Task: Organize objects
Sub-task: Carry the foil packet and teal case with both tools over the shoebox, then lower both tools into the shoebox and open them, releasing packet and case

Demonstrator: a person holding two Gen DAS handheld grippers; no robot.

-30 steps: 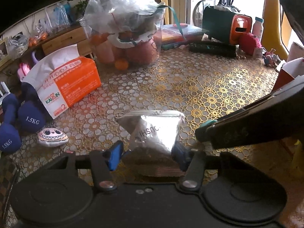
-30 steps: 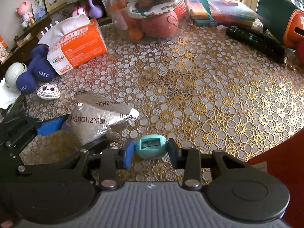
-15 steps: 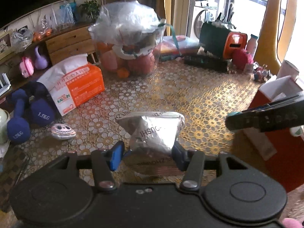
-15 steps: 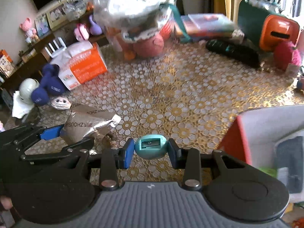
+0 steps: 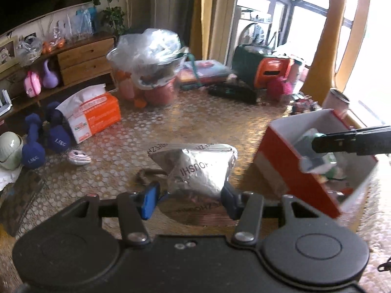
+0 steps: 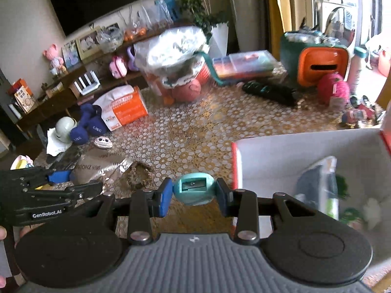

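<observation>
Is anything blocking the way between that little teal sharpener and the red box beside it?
Nothing visible does. The right gripper holds the teal sharpener in the air just left of the red box, whose top is open. Only the box's near wall lies between them, and some items already sit inside.

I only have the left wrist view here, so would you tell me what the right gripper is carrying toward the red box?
Observer: The right gripper is shut on a teal pencil sharpener, its blade slot facing the camera.
Operator: Thanks. Is it over the box yet?
Observer: Not quite; in the right wrist view the sharpener sits just left of the red box wall.
Operator: What is already inside?
Observer: A dark packet in clear wrap leans in the box, with green bits beside it.
</observation>
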